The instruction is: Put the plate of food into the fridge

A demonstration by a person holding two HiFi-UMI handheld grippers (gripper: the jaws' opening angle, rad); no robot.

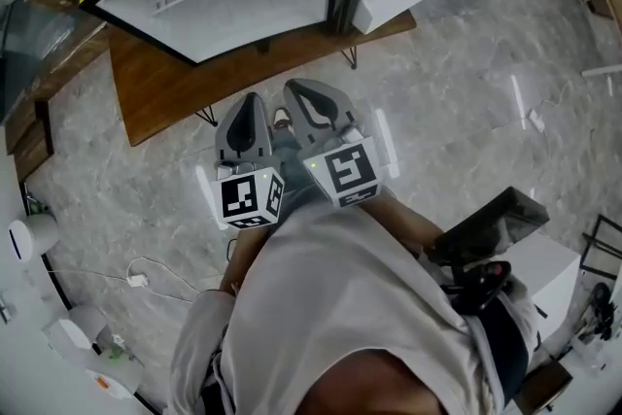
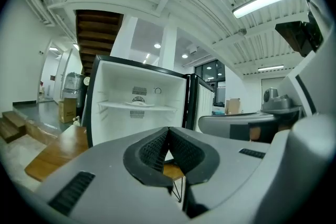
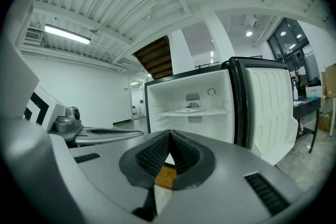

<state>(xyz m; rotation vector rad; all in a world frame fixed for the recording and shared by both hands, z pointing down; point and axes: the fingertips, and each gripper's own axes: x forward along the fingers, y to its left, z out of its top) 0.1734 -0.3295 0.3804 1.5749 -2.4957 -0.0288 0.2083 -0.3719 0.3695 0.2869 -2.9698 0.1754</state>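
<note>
Grey left gripper (image 2: 168,132) and right gripper (image 3: 169,136) were closed on nothing — the round white plate (image 3: 189,109) sat ahead, inside the white fridge (image 3: 157,94).

I hold my left gripper (image 1: 250,102) and right gripper (image 1: 303,90) side by side, nearly level. Both sets of jaws are pressed together, empty.

Straight ahead of the left gripper (image 2: 168,134) and the right gripper (image 3: 169,138), an open fridge (image 2: 107,86) has one white shelf (image 2: 163,108) across its upper part. What looks like a pale plate (image 2: 138,104) lies at the shelf's middle. The fridge stands on a low wooden platform (image 2: 50,157) with thin dark legs. The platform rests on a grey marbled floor (image 1: 466,83), which spreads beneath both grippers. A white cable (image 1: 136,279) lies on the floor behind the left gripper.
</note>
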